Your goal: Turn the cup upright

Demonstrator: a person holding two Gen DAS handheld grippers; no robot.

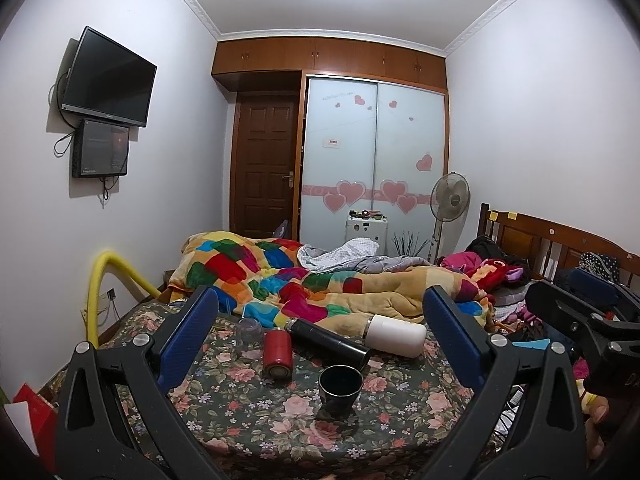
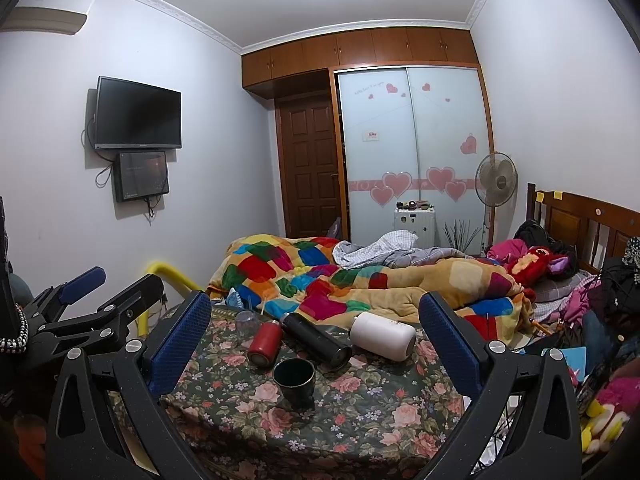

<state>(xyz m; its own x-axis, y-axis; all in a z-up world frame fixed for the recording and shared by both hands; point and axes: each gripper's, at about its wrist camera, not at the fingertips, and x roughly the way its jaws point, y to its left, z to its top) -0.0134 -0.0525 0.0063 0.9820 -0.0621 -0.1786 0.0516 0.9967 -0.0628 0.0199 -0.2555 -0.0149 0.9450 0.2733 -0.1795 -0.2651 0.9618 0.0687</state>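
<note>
Left wrist view puts your left gripper (image 1: pixel 320 332) spread wide, its ribbed blue pads holding nothing. Low in the centre the cup (image 1: pixel 340 390), dark and glossy, stands mouth-up on the floral cloth (image 1: pixel 248 408). Just above it lie three smooth cylinders: a red can (image 1: pixel 277 354), a black flask (image 1: pixel 330 340) and a white bottle (image 1: pixel 398 335). Right wrist view shows your right gripper (image 2: pixel 316 330) equally wide and empty, with the cup (image 2: pixel 294 382) below centre, apart from both pads.
</note>
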